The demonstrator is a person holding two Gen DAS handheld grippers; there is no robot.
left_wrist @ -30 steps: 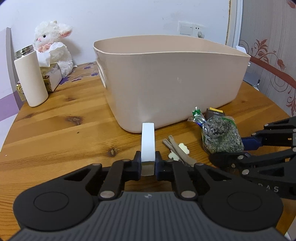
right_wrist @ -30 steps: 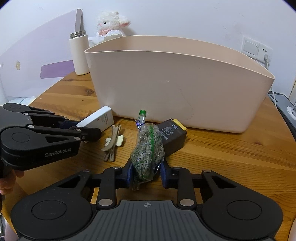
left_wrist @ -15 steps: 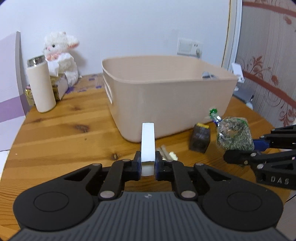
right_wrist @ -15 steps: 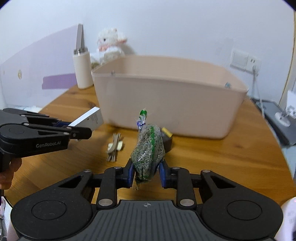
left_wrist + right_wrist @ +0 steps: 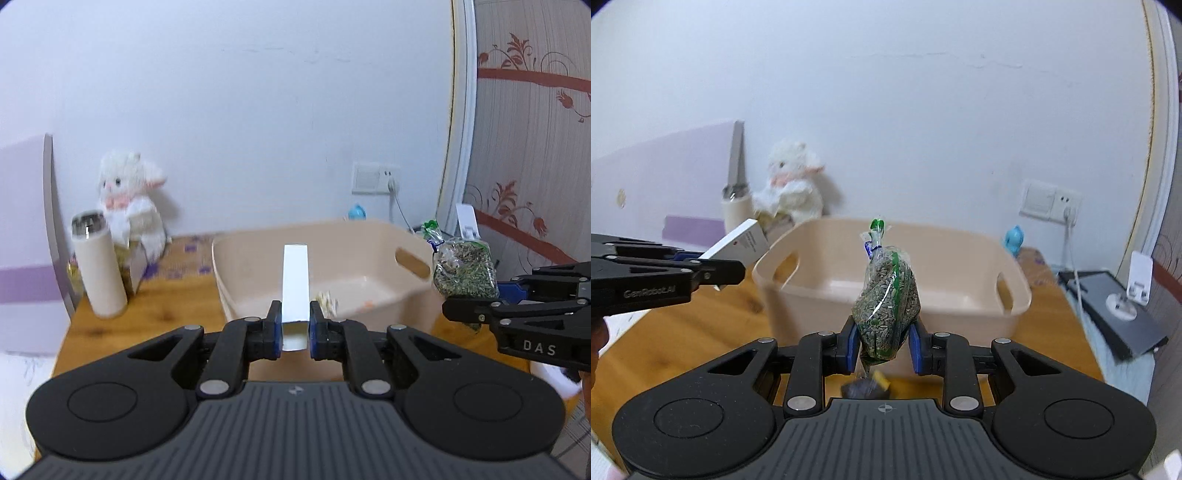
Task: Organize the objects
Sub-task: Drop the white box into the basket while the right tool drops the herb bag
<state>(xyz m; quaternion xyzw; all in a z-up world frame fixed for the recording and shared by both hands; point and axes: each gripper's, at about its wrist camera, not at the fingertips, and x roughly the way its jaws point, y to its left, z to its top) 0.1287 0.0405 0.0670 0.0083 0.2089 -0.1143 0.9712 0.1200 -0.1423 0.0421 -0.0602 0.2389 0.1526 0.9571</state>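
Wooden table [image 5: 173,306] against a white wall [image 5: 258,110]; I see the bin [image 5: 960,295] ahead of both jaws. Left gripper [image 5: 294,329] clamps a white box [image 5: 294,288], right gripper [image 5: 882,345] a seed bag [image 5: 885,299]. Bin contents blurred; dark box [image 5: 864,389] under the right jaws half hidden.

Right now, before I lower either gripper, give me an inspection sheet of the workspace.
Surface: wooden table, mostly bare where visible.
Job's things: beige bin holds small bits; white box and bag of dried herbs held up before it; dark small box on the table.
Clutter: white tumbler, plush lamb.
Grippers: left gripper shut on the box; right gripper shut on the bag.
Cables: white cord from wall socket.
Surroundings: white wall, patterned panel at right.
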